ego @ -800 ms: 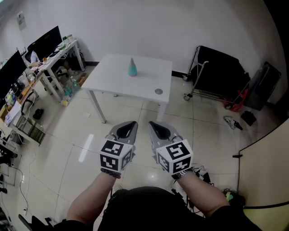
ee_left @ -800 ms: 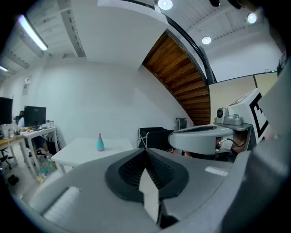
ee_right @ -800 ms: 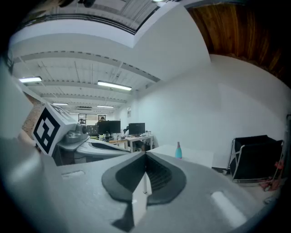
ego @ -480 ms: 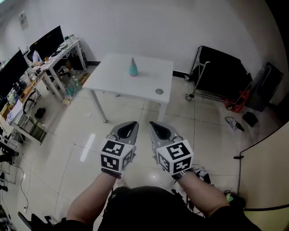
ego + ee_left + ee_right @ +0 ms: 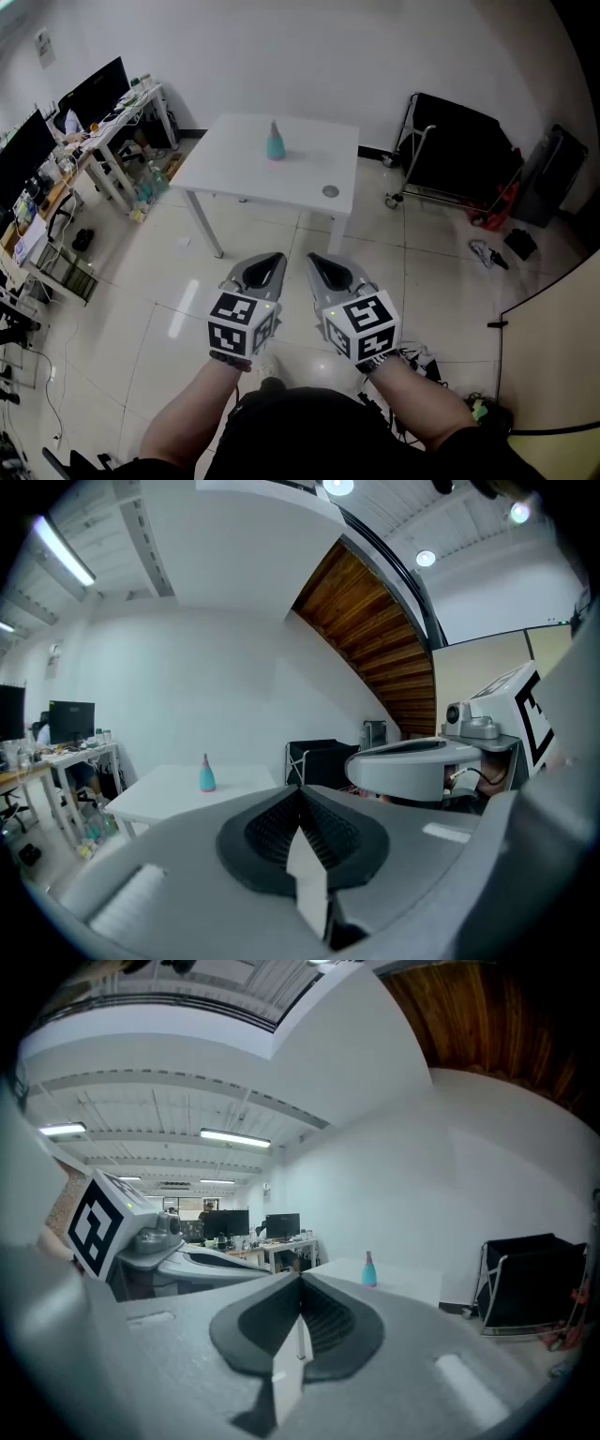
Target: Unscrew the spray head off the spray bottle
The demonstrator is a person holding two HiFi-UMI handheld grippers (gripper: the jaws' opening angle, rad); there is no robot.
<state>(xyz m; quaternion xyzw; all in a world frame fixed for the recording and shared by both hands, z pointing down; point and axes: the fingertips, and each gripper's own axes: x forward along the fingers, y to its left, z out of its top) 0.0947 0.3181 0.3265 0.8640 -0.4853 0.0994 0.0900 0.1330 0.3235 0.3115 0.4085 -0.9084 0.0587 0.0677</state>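
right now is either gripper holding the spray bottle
No, the spray bottle stands on the table, far from the left gripper and right gripper.

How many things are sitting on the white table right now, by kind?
spray bottle: 1
small grey disc, too small to tell what it is: 1
Total: 2

Table [image 5: 234, 169]: white top, smooth, matt.
Spray bottle [image 5: 274, 142], 12 o'clock: teal, smooth plastic.
Floor [image 5: 150, 281]: pale tile, glossy.
Left gripper [image 5: 265, 269], right gripper [image 5: 321, 266]: grey matt plastic; pads [image 5: 272, 827] dark, ribbed.
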